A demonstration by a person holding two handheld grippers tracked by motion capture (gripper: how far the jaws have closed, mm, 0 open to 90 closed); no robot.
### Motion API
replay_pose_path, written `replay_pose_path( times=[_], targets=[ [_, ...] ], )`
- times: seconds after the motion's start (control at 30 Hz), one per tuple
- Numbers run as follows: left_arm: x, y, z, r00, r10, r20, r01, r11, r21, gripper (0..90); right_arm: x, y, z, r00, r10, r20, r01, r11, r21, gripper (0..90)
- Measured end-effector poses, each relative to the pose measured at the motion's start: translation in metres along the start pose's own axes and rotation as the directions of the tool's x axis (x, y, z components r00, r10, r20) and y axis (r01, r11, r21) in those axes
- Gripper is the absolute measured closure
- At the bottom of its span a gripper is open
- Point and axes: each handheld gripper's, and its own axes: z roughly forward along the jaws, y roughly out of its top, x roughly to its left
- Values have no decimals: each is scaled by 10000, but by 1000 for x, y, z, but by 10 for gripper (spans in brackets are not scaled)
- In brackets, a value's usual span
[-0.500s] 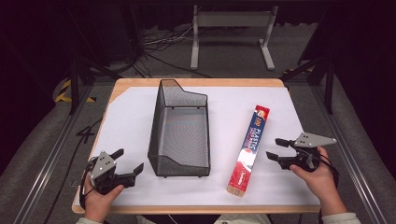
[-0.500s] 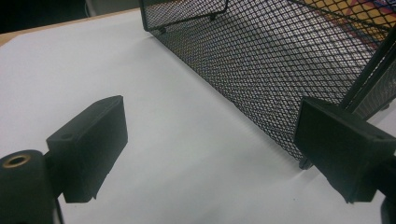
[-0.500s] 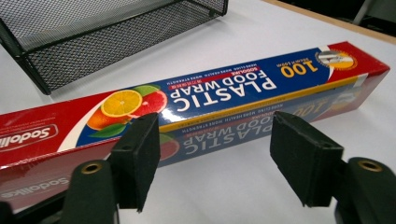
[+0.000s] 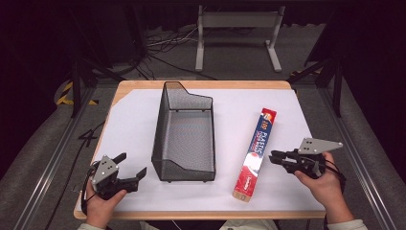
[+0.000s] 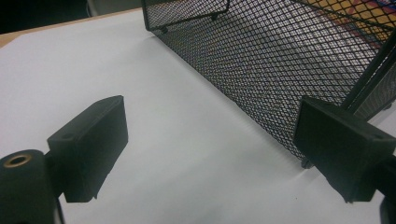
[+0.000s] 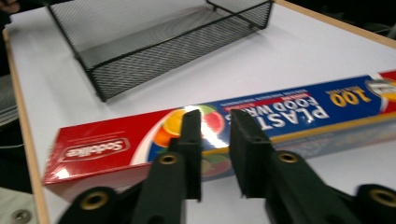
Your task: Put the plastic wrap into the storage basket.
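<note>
**A:** Black wire-mesh basket (image 4: 184, 139) sits mid-table on the white sheet (image 4: 134, 120), with the plastic food wrap box (image 4: 254, 153) lying flat just to its right, not touching.

**B:** And the grippers?

**A:** Left gripper (image 4: 129, 175) is near the basket's front-left corner, jaws wide apart, nothing between them. Right gripper (image 4: 274, 157) points at the box, jaws nearly together, a narrow gap, holding nothing. Stand (image 4: 237, 33) and cables (image 4: 163, 45) on the floor behind.

The basket (image 4: 184, 136) stands on the desk (image 4: 134, 120), between the two tools. The left tool (image 4: 125, 168) rests just left of the basket's near corner. The box (image 4: 255, 152) lies right of the basket, directly ahead of the right tool (image 4: 274, 157), near its tips.
</note>
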Motion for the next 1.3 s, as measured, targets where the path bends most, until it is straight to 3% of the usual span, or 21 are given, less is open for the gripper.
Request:
replay_pose_path(
  times=[0.13, 0.33, 0.63, 0.9, 1.03, 1.17, 1.3],
  targets=[
    [0, 0, 0, 10000, -13, -4, 13, 10000, 31, 111, 19, 11, 6, 9981, -576, -230, 579, 9982, 125, 896],
    [0, 0, 0, 10000, -7, -35, 7, 10000, 15, 111, 45, 24, 19, 9885, -905, -1210, 910, 9958, -11, 900],
    [0, 0, 1, 10000, 17, -38, -16, 10000, 36, 111, 71, 25, 40, 9651, -1104, -2376, 1271, 9903, 564, 900],
    [0, 0, 2, 10000, 60, -18, -60, 10000, 62, 111, 80, 18, 52, 9519, -1003, -2897, 1416, 9819, 1254, 900],
    [0, 1, 3, 10000, 85, -1, -85, 9999, 98, 111, 86, 20, 56, 9481, -1062, -2997, 1521, 9792, 1345, 900],
    [0, 1, 4, 10000, 81, 14, -82, 9999, 118, 112, 89, 24, 63, 9504, -1032, -2936, 1515, 9775, 1468, 900],
    [0, 1, 3, 9999, 98, -21, -97, 9999, 109, 112, 93, 28, 75, 9528, -1124, -2820, 1685, 9686, 1830, 900]
  ],
)
